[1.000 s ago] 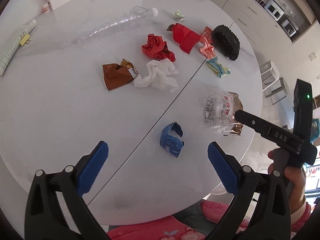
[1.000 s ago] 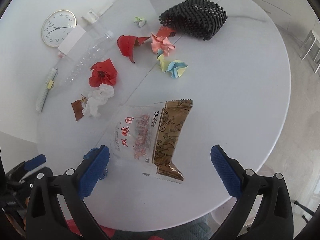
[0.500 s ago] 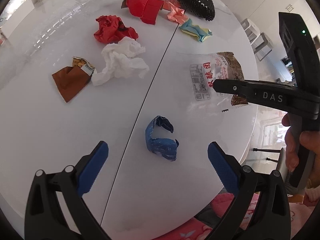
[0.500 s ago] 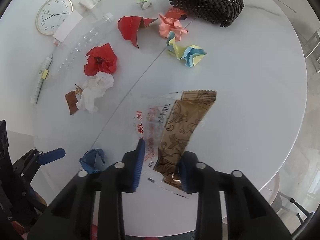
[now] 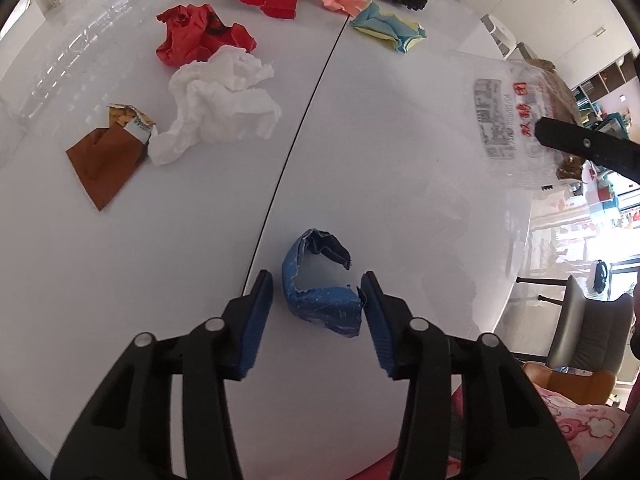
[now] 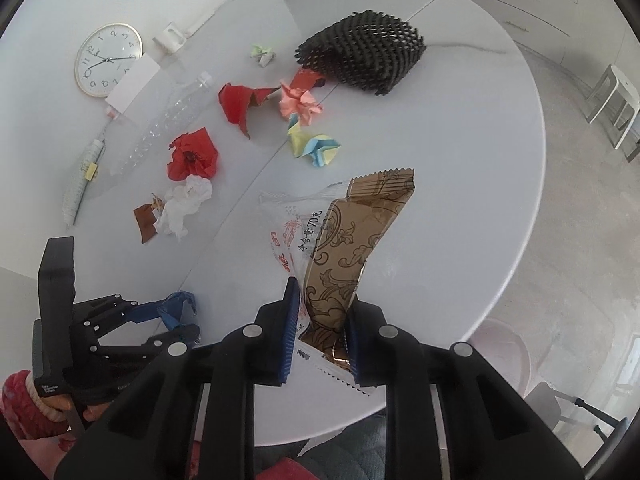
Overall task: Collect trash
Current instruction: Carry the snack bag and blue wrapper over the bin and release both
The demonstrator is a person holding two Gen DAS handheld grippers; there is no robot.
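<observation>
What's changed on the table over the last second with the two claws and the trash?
The right claw shut on the snack wrapper and lifted it. The left claw moved down and narrowed around the blue paper scrap, not yet clamped. The white tissue, red paper and black mesh basket stayed put.

Bright daylight, blown out at the window (image 5: 612, 240) on the right. Soft sheen on the white desk (image 5: 400, 160). Shadows faint. Fisheye bends and darkens edges.
</observation>
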